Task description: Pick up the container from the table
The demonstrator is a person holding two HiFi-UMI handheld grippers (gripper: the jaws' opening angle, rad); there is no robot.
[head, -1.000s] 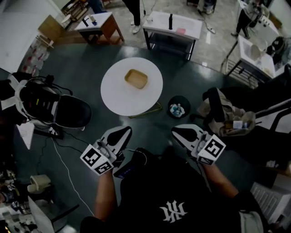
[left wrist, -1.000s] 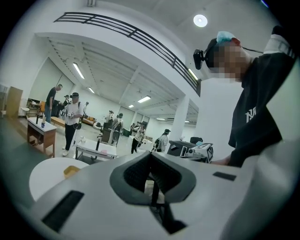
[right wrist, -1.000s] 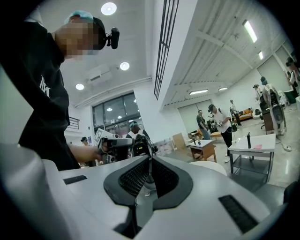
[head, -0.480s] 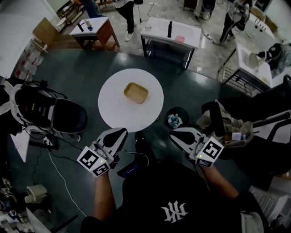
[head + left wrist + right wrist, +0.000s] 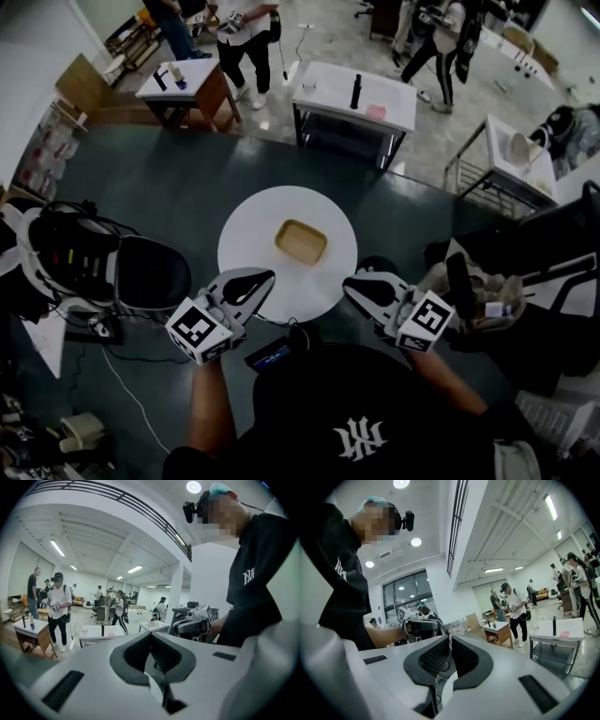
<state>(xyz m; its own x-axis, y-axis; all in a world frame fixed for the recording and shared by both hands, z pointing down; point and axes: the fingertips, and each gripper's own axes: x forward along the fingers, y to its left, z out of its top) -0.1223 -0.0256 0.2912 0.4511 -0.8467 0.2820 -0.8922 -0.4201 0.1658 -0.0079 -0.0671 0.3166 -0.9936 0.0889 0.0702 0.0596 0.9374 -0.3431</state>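
Note:
A shallow tan container (image 5: 301,241) lies near the middle of a round white table (image 5: 253,239) in the head view. My left gripper (image 5: 266,276) is shut and empty, its tip over the table's near left edge. The right gripper (image 5: 349,281) is also shut and empty, at the table's near right edge. Both point toward the table and stand short of the container. In the left gripper view the jaws (image 5: 151,633) meet with nothing between them, as they do in the right gripper view (image 5: 450,637). Neither gripper view shows the container.
A black office chair (image 5: 141,272) with gear on it stands left of the table, with cables on the floor. A dark bin (image 5: 378,265) and a chair with clothes (image 5: 483,295) are at the right. A white desk (image 5: 361,94), a wooden table (image 5: 183,84) and standing people are farther back.
The person has walked forward. The round table and container have come nearer, and both shut grippers now reach the table's near edge instead of hanging over the floor.

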